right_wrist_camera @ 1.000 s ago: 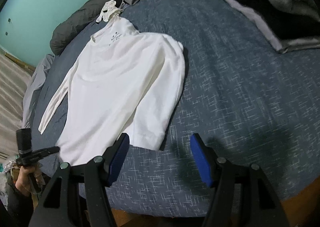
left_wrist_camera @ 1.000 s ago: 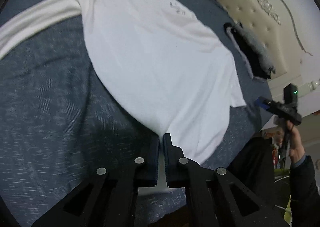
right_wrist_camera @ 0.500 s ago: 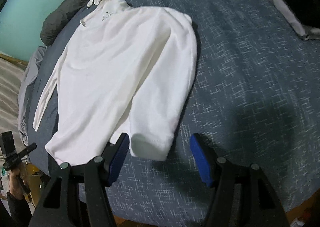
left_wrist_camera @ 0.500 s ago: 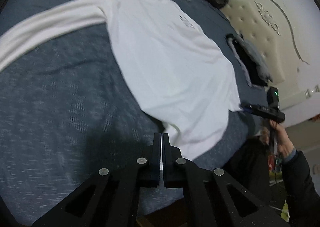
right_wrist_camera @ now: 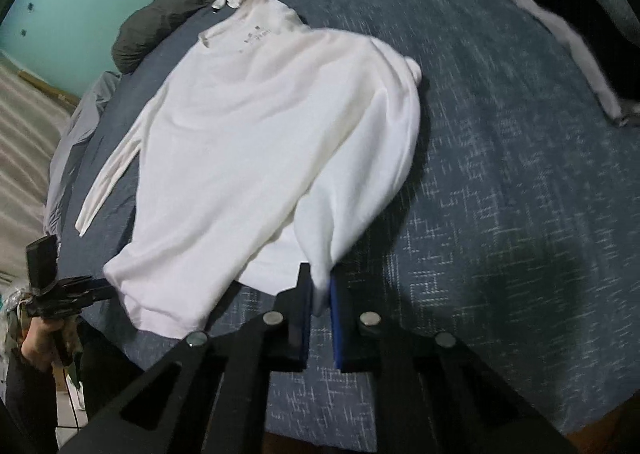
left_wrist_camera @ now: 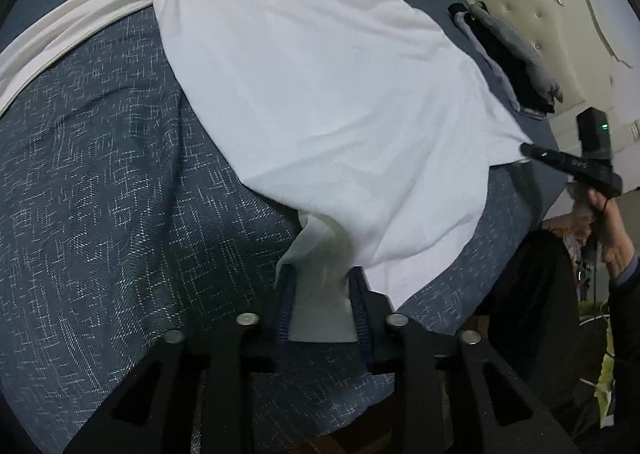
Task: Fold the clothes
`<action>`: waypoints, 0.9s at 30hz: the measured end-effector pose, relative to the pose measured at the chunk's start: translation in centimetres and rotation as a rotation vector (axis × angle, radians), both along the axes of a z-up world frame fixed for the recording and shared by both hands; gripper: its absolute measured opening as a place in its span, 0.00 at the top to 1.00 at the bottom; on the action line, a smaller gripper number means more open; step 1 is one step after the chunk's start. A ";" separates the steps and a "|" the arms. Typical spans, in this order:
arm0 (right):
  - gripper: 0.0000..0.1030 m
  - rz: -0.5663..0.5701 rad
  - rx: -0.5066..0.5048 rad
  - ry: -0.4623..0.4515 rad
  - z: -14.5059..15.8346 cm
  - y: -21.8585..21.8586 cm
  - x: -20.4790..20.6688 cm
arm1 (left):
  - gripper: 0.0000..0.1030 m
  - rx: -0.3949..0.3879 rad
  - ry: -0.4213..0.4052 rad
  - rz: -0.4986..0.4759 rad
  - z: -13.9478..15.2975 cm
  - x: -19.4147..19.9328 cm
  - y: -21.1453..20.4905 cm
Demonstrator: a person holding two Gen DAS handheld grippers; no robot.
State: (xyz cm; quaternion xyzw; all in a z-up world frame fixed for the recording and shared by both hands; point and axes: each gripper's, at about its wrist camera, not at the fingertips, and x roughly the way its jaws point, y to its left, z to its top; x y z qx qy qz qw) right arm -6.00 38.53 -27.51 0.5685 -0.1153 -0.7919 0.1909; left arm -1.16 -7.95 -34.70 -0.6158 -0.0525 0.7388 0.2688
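The left tool (left_wrist_camera: 320, 302) clamps the hem of the white long-sleeved cotton shirt (left_wrist_camera: 320, 85); the right tool (right_wrist_camera: 319, 294) is closing on its other hem corner; next, probably lifting both toward the collar.

Ahead of the black tool (right_wrist_camera: 320, 294) with blue pads lies a plain white shirt (right_wrist_camera: 260, 141) with small dark chest print, on a dark blue bed cover (right_wrist_camera: 500, 193) flecked with white cross-hatching.
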 end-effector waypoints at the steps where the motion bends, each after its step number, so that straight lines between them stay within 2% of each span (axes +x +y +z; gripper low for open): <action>1: 0.93 0.007 -0.002 0.009 0.5 0.0 0.1 | 1.00 -0.006 0.004 0.000 0.1 0.0 0.0; 4: 0.93 0.037 -0.005 0.042 2.3 -0.1 0.8 | 1.00 -0.007 0.026 -0.002 1.2 0.3 -0.4; 9: 0.93 0.082 -0.021 0.099 5.3 -1.1 1.2 | 1.00 0.002 0.096 0.036 5.3 0.8 -3.4; 13: 0.93 0.101 -0.023 0.135 7.3 -1.0 1.6 | 1.00 0.001 0.107 0.061 6.8 0.8 -4.7; 15: 0.93 0.099 -0.012 0.139 7.4 -0.8 1.6 | 1.00 0.002 0.090 0.065 6.1 0.7 -4.4; 17: 0.93 0.092 -0.005 0.139 7.3 -0.4 1.5 | 0.95 -0.003 0.068 0.064 5.0 0.6 -3.7; 18: 0.93 0.083 -0.009 0.136 7.3 -0.1 1.5 | 0.88 -0.005 0.055 0.061 4.4 0.6 -3.3; 19: 0.93 0.074 -0.017 0.132 7.1 0.1 1.5 | 0.75 -0.007 0.042 0.057 3.7 0.5 -2.8; 21: 0.93 0.069 -0.020 0.130 7.0 0.4 1.9 | 0.61 -0.026 0.021 0.044 2.4 0.3 -1.7; 27: 0.93 0.057 -0.023 0.142 7.5 1.6 2.5 | 0.61 -0.084 0.027 -0.013 0.4 -0.3 0.9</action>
